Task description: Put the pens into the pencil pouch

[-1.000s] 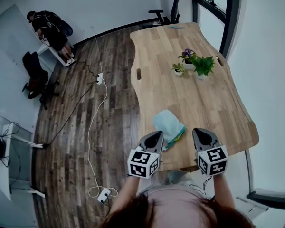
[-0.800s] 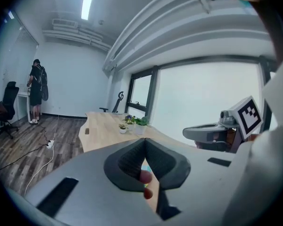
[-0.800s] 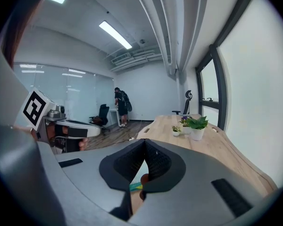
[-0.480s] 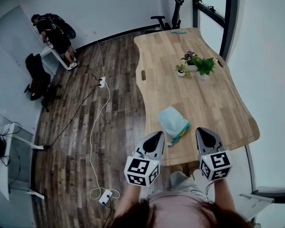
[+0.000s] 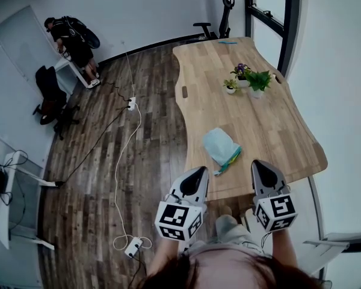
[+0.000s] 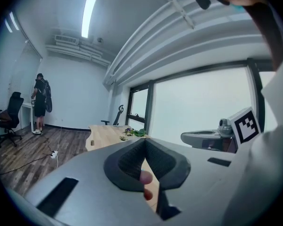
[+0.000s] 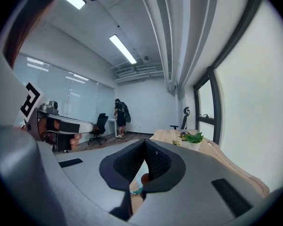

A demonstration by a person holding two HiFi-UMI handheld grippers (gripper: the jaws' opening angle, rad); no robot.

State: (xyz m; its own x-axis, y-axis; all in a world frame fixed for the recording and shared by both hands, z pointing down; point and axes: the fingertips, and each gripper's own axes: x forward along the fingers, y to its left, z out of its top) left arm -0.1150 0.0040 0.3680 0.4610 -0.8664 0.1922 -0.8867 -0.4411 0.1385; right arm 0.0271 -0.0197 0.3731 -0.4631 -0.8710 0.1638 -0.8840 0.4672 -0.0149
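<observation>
A light blue pencil pouch (image 5: 220, 146) lies near the front edge of the wooden table (image 5: 277, 131). Coloured pens (image 5: 230, 160) poke out at its near end. My left gripper (image 5: 200, 173) hangs in the air short of the table edge, to the pouch's near left. Its jaws meet at the tip with nothing between them, as the left gripper view (image 6: 144, 141) also shows. My right gripper (image 5: 260, 165) is held at the same height, to the pouch's near right. In the right gripper view (image 7: 145, 141) its jaws are closed and empty. Neither gripper touches the pouch.
Small potted plants (image 5: 249, 80) stand on the far half of the table, and a blue item (image 5: 227, 41) lies at its far end. On the wooden floor at the left run white cables with a power strip (image 5: 132, 245). A person (image 5: 72, 38) stands at a desk far left.
Both grippers have drawn back from the table and risen, so the pouch now lies farther from their tips. The pouch and pens have not moved.
</observation>
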